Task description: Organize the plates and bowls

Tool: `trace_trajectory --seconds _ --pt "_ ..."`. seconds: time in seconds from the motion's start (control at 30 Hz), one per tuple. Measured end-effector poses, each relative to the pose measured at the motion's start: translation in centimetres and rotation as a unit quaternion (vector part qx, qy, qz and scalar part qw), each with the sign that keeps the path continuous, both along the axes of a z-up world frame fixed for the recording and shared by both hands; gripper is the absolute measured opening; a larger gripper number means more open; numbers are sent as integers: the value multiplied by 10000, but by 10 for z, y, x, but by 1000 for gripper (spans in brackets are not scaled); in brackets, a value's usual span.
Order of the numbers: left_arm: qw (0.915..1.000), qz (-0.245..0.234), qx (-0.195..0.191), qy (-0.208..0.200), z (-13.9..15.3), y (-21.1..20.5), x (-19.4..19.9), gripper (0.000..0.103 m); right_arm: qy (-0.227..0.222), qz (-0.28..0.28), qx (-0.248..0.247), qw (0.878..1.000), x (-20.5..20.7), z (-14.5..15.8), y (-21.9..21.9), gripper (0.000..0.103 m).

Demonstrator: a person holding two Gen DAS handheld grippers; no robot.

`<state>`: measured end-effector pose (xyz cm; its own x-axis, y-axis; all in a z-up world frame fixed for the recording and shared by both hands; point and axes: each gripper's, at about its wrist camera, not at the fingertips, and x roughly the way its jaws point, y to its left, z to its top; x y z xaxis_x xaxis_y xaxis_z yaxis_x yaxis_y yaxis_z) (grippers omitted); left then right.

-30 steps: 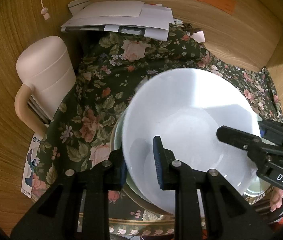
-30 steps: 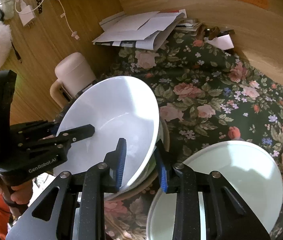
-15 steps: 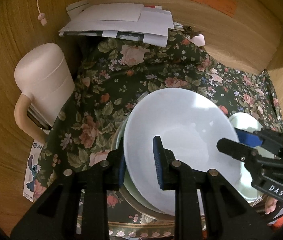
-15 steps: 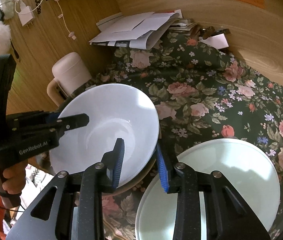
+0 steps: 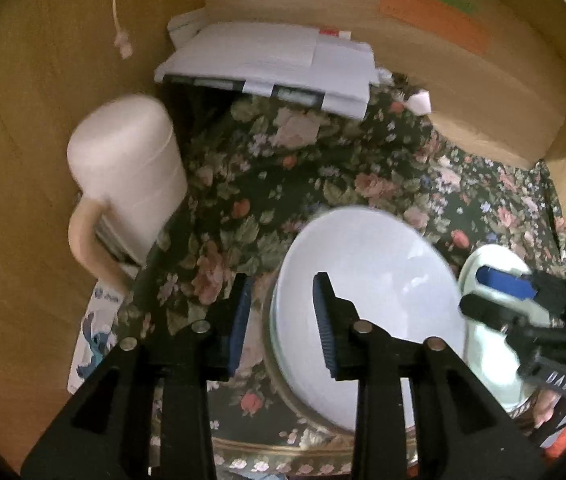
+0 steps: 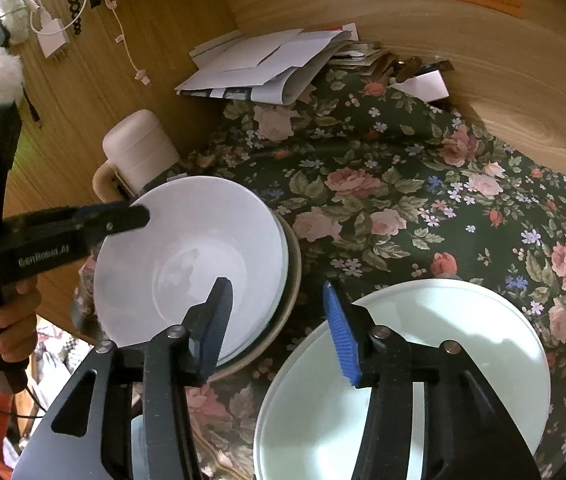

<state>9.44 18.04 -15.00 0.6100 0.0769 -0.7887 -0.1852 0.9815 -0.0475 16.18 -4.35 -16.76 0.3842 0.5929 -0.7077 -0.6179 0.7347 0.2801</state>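
A white bowl [image 5: 383, 280] [image 6: 187, 264] rests level on top of a stack of dishes whose tan outer rim [image 6: 294, 268] shows around it. My left gripper [image 5: 281, 320] straddles the bowl's left rim. Its jaws are opening and the pads stand off the rim. My right gripper [image 6: 277, 330] straddles the opposite rim, one finger inside the bowl and one outside. These jaws are opening too and touch nothing. A pale green plate [image 6: 443, 360] [image 5: 487, 356] lies on the floral cloth to the right of the stack, partly under the right gripper.
A pinkish lidded jug [image 5: 127, 184] [image 6: 139, 148] stands at the left wall. Loose papers [image 5: 271, 64] are piled in the back corner. Wooden walls close in the left, back and right. Bare floral cloth [image 6: 403, 200] stretches behind the dishes. A person's hand [image 6: 15, 320] holds the left gripper.
The white bowl went from tilted in both grippers to lying flat on the stack. Both grippers' jaws widened and came off its rim.
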Motion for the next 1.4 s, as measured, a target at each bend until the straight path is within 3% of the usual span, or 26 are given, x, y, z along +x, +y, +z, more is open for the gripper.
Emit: trace_trajectory --seconds 0.17,0.77,1.17,1.4 --pt "9991 -6 -297 297 -23 4 -7 34 123 84 -75 9999 4 -7 3 45" --pt "9950 -275 -828 479 -49 -2 -9 41 730 332 -101 9967 11 -32 28 46" --pt "9982 -76 -546 225 -48 -11 -8 41 570 233 -222 9979 13 -37 36 40" --pt "9995 58 -287 119 -43 -20 -10 41 697 108 -84 9975 18 -39 31 38"
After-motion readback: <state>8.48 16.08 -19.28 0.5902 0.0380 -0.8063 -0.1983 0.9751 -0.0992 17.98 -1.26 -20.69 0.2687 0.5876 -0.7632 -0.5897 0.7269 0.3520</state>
